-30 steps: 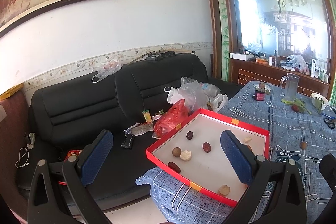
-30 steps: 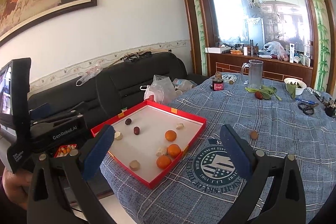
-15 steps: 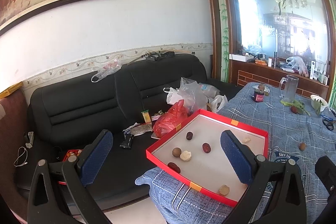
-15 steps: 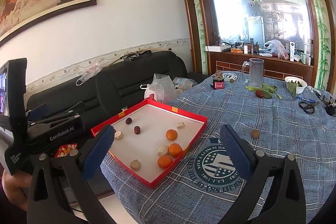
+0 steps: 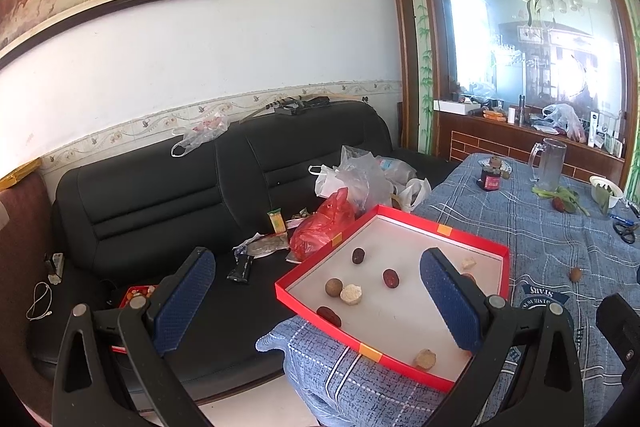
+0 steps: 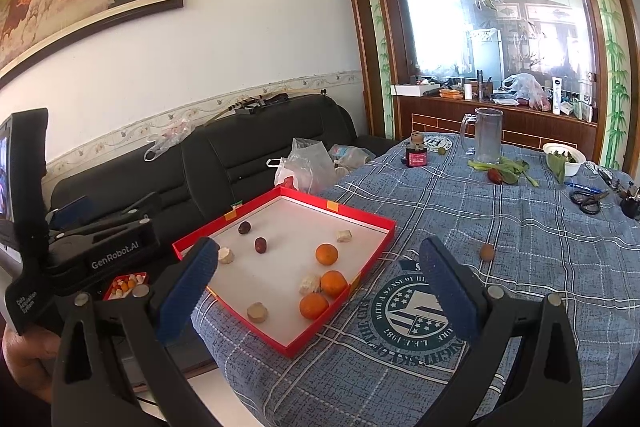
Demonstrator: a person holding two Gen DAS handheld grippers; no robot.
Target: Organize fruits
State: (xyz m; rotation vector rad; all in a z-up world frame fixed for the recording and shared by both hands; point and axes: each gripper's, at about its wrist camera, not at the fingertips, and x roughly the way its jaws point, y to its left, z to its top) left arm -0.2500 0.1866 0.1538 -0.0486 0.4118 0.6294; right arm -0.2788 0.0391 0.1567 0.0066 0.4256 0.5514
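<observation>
Red tray holds three oranges; both claws gape empty.

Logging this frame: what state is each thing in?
Left gripper: open, empty.
Right gripper: open, empty.
Red tray: open, holding fruit.
Oranges: in tray, three.
Brown fruit: loose on tablecloth.
Pitcher: upright, looks empty.
Jar: upright, capped.

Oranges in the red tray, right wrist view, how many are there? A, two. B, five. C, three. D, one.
C: three oranges lie in the red tray, clustered toward its side nearest the cloth's round emblem; the other pieces in it are dark or pale.
</observation>
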